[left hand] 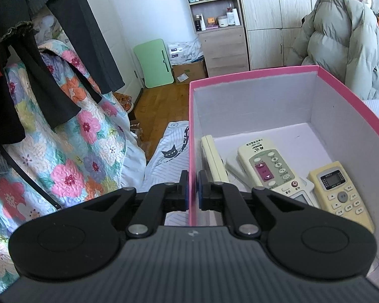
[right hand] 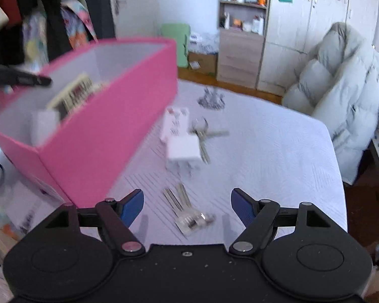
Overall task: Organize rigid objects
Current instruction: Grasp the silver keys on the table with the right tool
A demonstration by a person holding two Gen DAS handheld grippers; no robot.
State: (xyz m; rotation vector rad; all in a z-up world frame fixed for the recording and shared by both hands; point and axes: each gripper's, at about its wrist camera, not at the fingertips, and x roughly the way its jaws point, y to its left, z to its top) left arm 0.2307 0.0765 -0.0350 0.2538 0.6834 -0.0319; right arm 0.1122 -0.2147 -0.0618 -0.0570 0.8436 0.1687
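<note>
My left gripper [left hand: 193, 192] is shut on the left wall of a pink box [left hand: 192, 131] with a white inside. In the box lie several remote controls: a cream one with a pink button [left hand: 267, 170], a yellowish one [left hand: 341, 192] and a slim one [left hand: 213, 159] against the wall. In the right wrist view the pink box [right hand: 101, 136] is lifted and tilted at the left, blurred. My right gripper [right hand: 187, 204] is open and empty above a clear plastic item with metal pins [right hand: 189, 214]. White plug adapters [right hand: 182, 149] and keys [right hand: 204, 136] lie on the white table [right hand: 278, 151].
A grey puffer coat [right hand: 341, 96] hangs on a chair at the right. A floral quilt [left hand: 63, 151] and dark clothes [left hand: 38, 38] hang at the left. Shelves and cupboards stand at the back. A small silver ornament [right hand: 212, 98] sits at the table's far edge.
</note>
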